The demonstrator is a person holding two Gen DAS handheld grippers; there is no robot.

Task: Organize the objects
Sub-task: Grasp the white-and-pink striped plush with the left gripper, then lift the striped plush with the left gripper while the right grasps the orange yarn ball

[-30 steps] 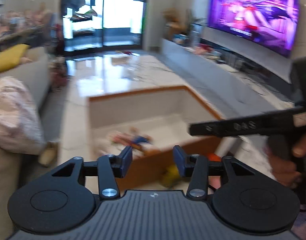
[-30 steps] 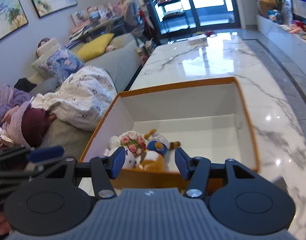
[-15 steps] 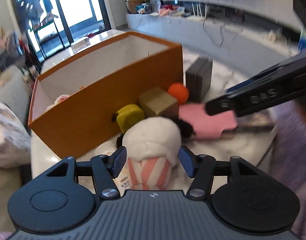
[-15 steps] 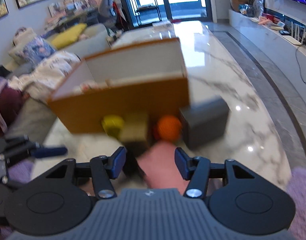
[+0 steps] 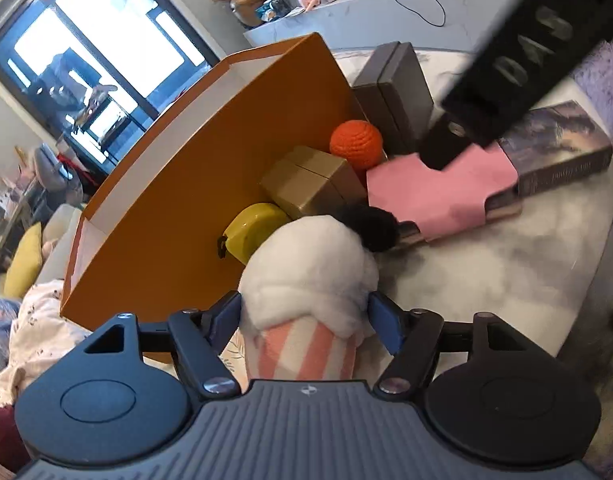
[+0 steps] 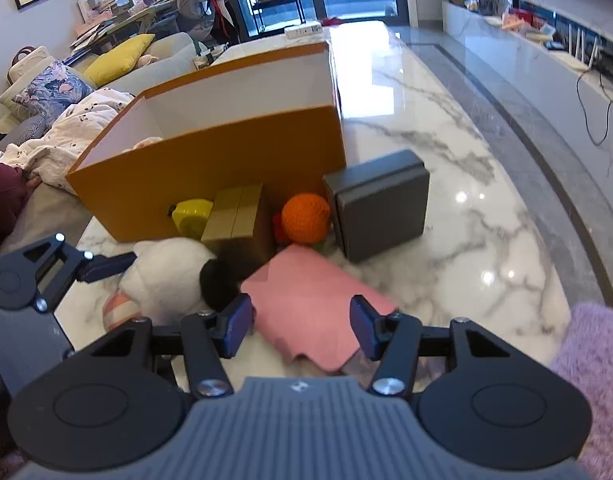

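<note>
A white plush toy (image 5: 306,264) with a pink-striped base and a black tuft stands on the marble table (image 6: 466,200), in front of the orange box (image 5: 178,208). My left gripper (image 5: 306,320) straddles the plush, its jaws opening and the pads just beside the fluff. My right gripper (image 6: 302,328) is open over a pink sheet (image 6: 306,296) that lies across a dark book (image 5: 558,152). One right finger (image 5: 446,152) rests on the pink sheet (image 5: 438,192). In the right wrist view a left finger (image 6: 106,266) shows beside the plush (image 6: 166,272).
Against the orange box (image 6: 226,152) sit a yellow toy (image 6: 190,216), a gold box (image 6: 236,216), an orange knitted ball (image 6: 306,218) and a grey box (image 6: 382,204). A plush (image 6: 146,142) peeks from inside. A sofa with cushions (image 6: 118,56) lies left; a fuzzy pink sleeve (image 6: 586,360) is at right.
Both grippers came down from above the box to the objects in front of it. The left one closed in around the plush and widened its jaws. The right one settled over the pink sheet.
</note>
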